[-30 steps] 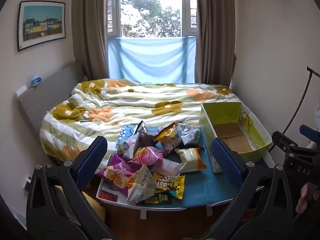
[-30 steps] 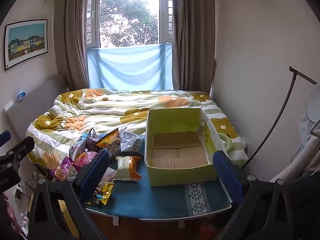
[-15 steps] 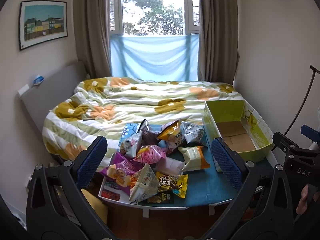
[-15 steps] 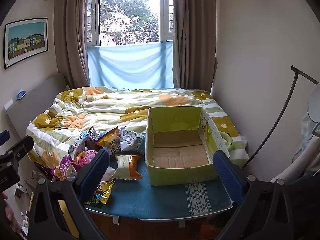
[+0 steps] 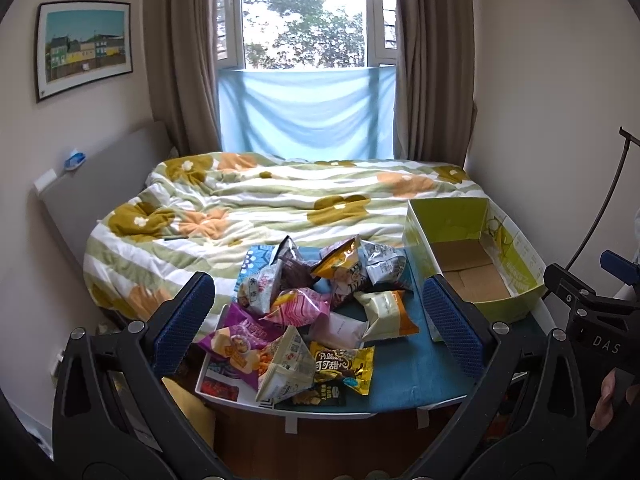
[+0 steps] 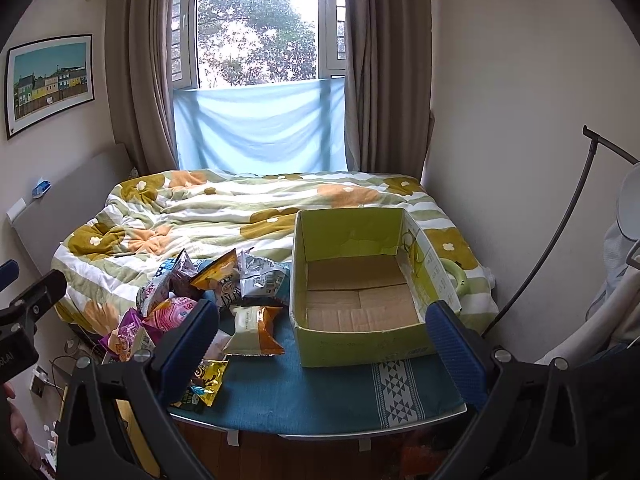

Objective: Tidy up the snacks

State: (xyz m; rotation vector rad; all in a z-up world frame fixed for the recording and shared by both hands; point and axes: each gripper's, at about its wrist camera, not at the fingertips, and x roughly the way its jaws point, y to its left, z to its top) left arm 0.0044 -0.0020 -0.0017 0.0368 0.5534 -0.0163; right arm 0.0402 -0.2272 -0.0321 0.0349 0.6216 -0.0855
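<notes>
A yellow-green cardboard box [image 6: 360, 284] sits open on the right part of the counter [image 6: 320, 404], which is covered by a teal cloth. The right wrist view looks straight into the box: only its brown cardboard floor flaps show, nothing lies inside. Just left of it, a heap of snack bags [image 5: 308, 312] covers the left half of the counter, none of them in the box. A white and orange bag [image 6: 256, 330] lies nearest the box, close to its left wall but apart from it.

The left tool [image 5: 316, 320] hangs above the near edge of the heap, its blue-padded fingers spread wide and holding nothing. The right tool [image 6: 324, 336] hangs before the box, likewise spread wide and bare.

The left wrist view shows the whole heap, including a gold bag [image 5: 344, 366] and a purple bag [image 5: 236, 340] at the front, plus the right tool's black body at its right edge. In the right wrist view the left finger hides part of the heap, but the triangle-patterned white band [image 6: 396, 392] of the cloth appears in front of the box. A flowered bed [image 6: 240, 216] lies behind the counter.
</notes>
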